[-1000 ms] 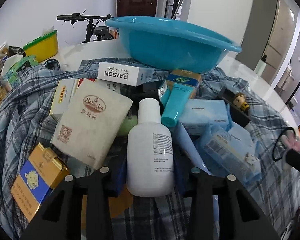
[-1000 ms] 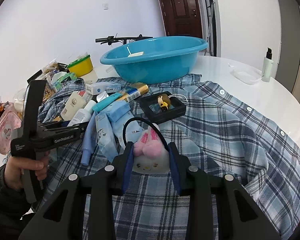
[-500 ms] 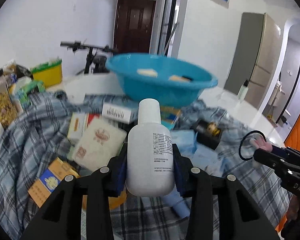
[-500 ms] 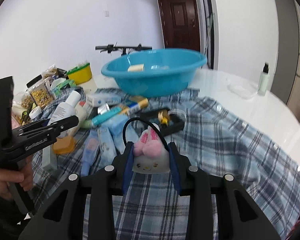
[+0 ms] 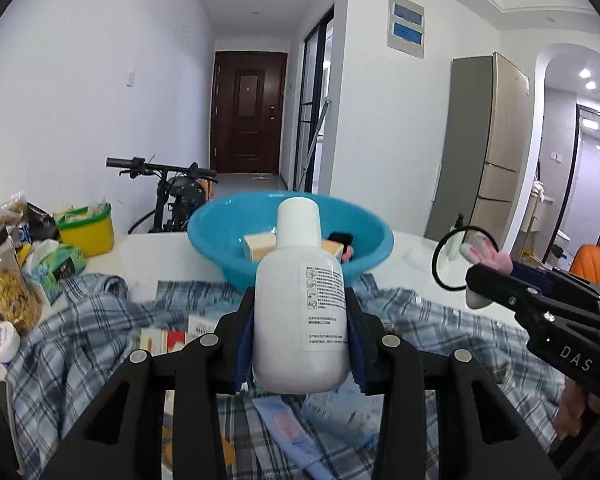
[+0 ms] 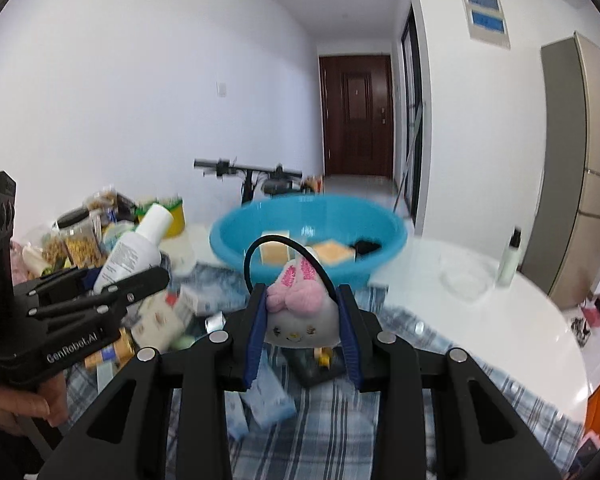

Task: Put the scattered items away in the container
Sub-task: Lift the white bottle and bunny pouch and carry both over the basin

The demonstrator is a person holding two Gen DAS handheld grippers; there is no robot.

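A white-walled room with a dark door down the hallway, a bicycle [image 5: 160,184] against the wall and a tall fridge [image 5: 488,152] on the right; in front stands a white table [image 6: 500,312] partly covered by a checked shirt [image 5: 80,320].

The left gripper [image 5: 300,344] is clenched on a white bottle [image 5: 300,304], its blue pads pressing the bottle's lower sides, cap pointing up and away. The right gripper [image 6: 302,320] grasps a small white plush charm [image 6: 300,320] with pink bunny ears and a black loop arching above it. Both are held clear of the table, aimed toward the blue basin [image 5: 292,236], which sits on the table beyond the shirt and already holds a few pieces: two pale blocks and something dark.

The likely trouble is a bump: the two grippers are near each other and head for the same basin, so they could knock together over its rim. The bottle is smooth and gripped low, so a quick tilt might let it slip. The charm's loop could snag on a finger when let go, and a release short of the rim would drop either thing back onto the shirt.

More boxes, packets and a blue tube [image 5: 288,432] lie on the shirt below. At the left edge sit a yellow tub [image 5: 88,232], snack jars [image 5: 4,276] and tissue packs; a slim pump bottle [image 6: 510,256] stands on the bare table at right. Nothing blocks the way to the basin.
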